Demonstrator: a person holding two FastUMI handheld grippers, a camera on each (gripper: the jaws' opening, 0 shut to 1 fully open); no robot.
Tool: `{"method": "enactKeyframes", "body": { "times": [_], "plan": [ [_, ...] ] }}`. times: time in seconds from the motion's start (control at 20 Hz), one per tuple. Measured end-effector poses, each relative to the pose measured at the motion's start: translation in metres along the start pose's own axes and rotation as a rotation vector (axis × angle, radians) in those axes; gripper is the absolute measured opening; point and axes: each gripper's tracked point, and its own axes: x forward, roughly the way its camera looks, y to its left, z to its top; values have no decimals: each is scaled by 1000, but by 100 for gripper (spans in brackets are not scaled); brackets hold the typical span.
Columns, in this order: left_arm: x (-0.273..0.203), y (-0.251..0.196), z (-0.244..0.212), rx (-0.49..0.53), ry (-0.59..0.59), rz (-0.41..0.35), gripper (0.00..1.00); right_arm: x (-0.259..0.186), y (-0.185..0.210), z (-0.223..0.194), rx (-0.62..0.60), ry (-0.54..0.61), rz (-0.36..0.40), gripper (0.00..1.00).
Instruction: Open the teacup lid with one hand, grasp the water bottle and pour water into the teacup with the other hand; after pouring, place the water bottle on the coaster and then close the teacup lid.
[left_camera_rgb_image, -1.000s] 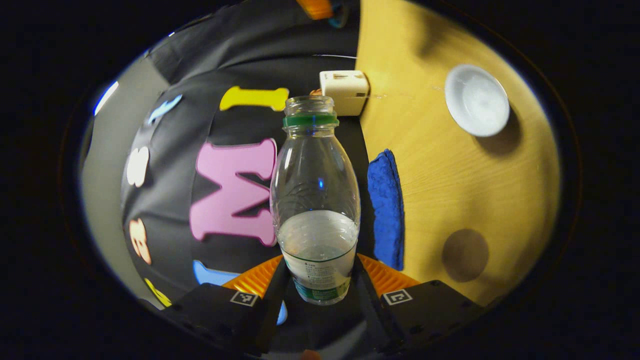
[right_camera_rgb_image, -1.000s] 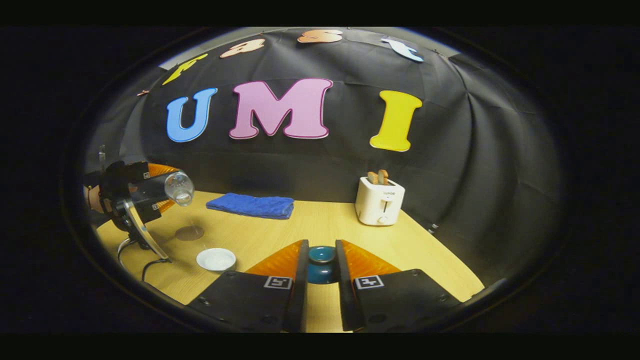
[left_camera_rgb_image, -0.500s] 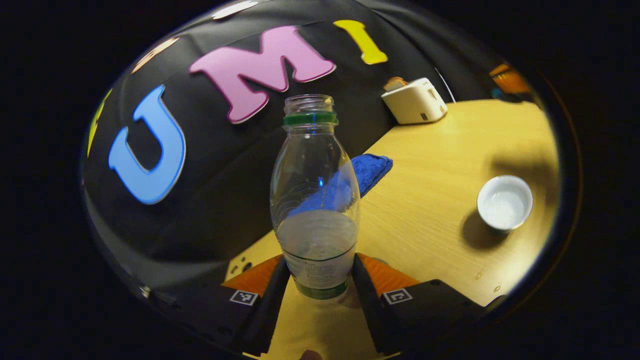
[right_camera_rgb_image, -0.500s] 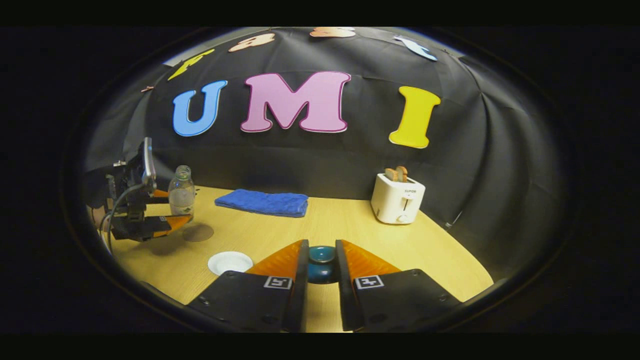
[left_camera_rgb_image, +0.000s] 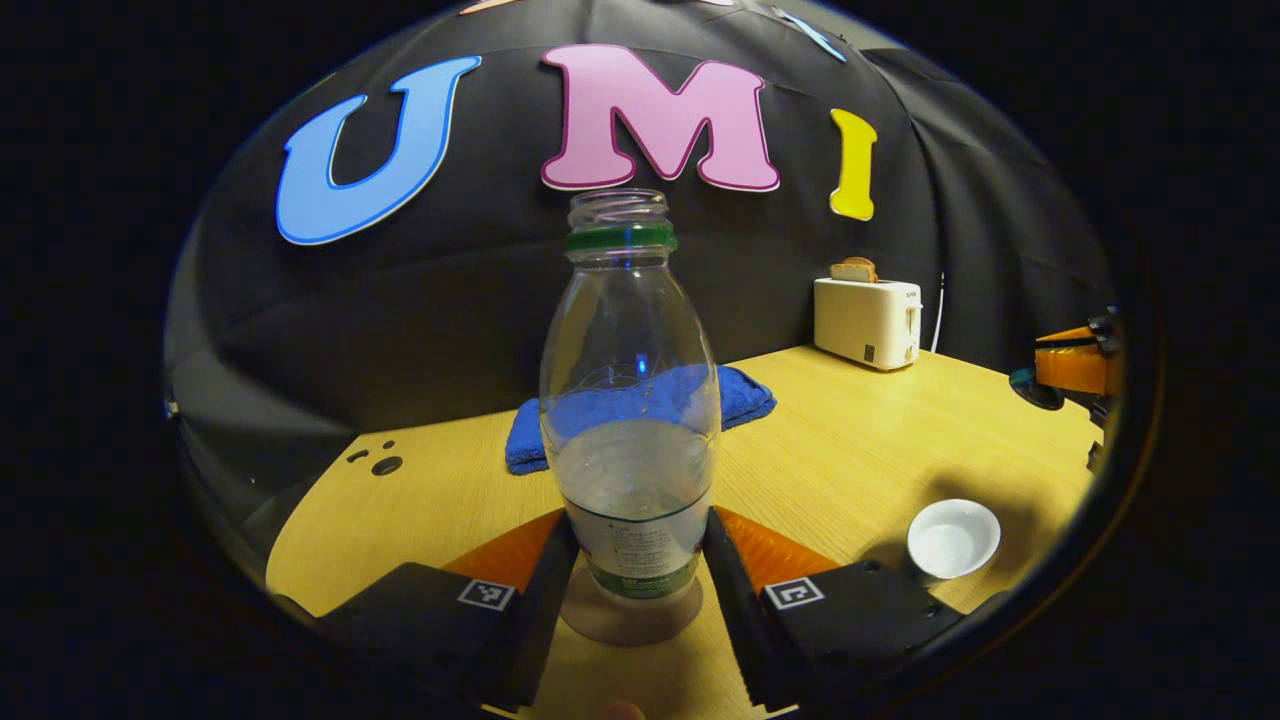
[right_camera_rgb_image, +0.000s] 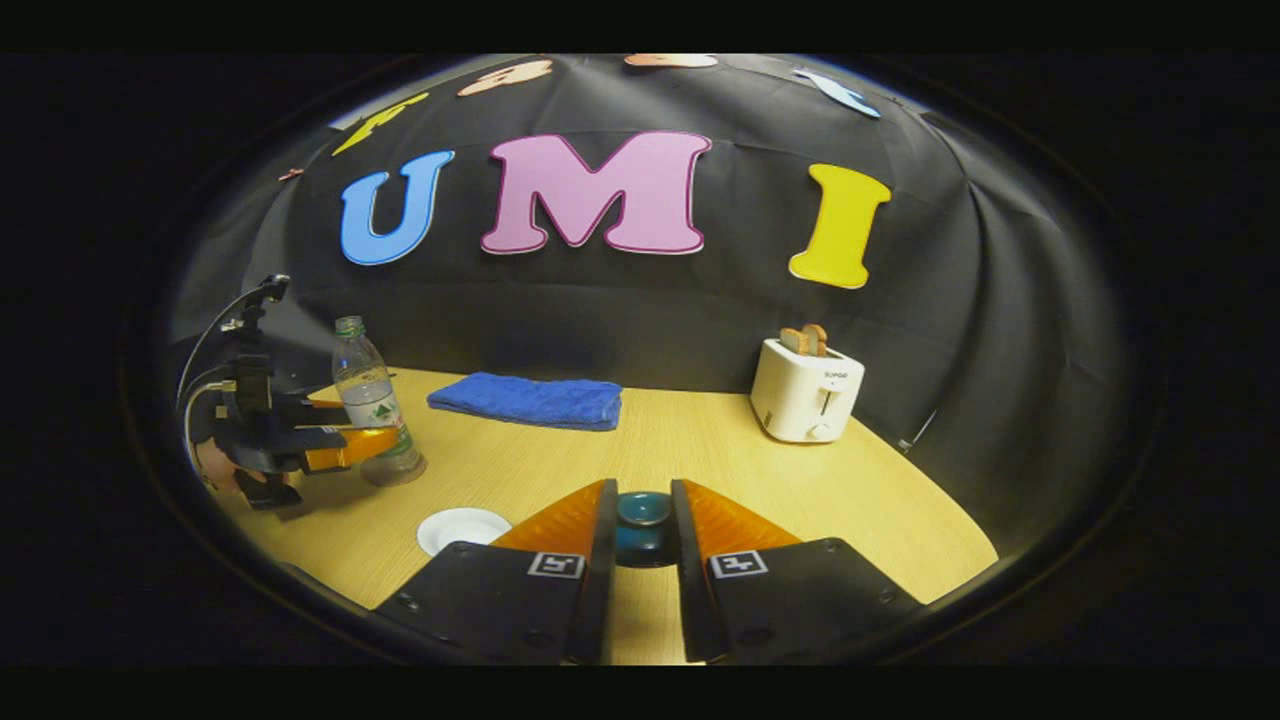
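Note:
A clear water bottle (left_camera_rgb_image: 630, 400), uncapped and about a third full, stands upright between the fingers of my left gripper (left_camera_rgb_image: 640, 530), which is shut on its lower body. Its base is on or just above the round brown coaster (left_camera_rgb_image: 630, 618). The open white teacup (left_camera_rgb_image: 952, 540) with water in it sits to the right. In the right gripper view my right gripper (right_camera_rgb_image: 643, 520) is shut on the teal teacup lid (right_camera_rgb_image: 643, 512), held above the table. Far left there, the left gripper (right_camera_rgb_image: 350, 445) holds the bottle (right_camera_rgb_image: 370, 395) over the coaster (right_camera_rgb_image: 395, 470), behind the teacup (right_camera_rgb_image: 463, 527).
A folded blue towel (right_camera_rgb_image: 527, 400) lies at the back of the wooden table (right_camera_rgb_image: 700, 450), near the black wall. A white toaster (right_camera_rgb_image: 808, 390) with toast stands at the back right. A hand and cables trail behind the left gripper.
The left gripper has swung the bottle from tilted over the teacup to upright and lowered it to the coaster. The right gripper has stayed nearly still with the lid.

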Motion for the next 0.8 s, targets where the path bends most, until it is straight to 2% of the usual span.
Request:
{"method": "enactKeyframes", "body": {
  "times": [0.25, 0.4, 0.45, 0.5, 0.55, 0.6, 0.8],
  "plan": [
    [3, 0, -4, -47, 1, 14, 76, 7, 8, -1, 5, 9, 5, 36],
    [4, 3, -5, -33, 12, 26, 76, 11, 13, 0, 7, 10, 14, 36],
    [3, 3, -5, -39, 11, 30, 76, 12, 15, 0, 10, 12, 17, 31],
    [2, 3, -6, -48, 9, 33, 76, 14, 17, 1, 13, 12, 20, 36],
    [1, 4, -6, -55, 8, 33, 76, 15, 20, 1, 15, 11, 23, 31],
    [1, 3, -6, -58, 8, 36, 76, 15, 22, 2, 18, 11, 28, 31],
    [-1, 2, -9, -72, 16, 29, 80, 17, 34, 3, 24, 11, 55, 31]
  ]
}}
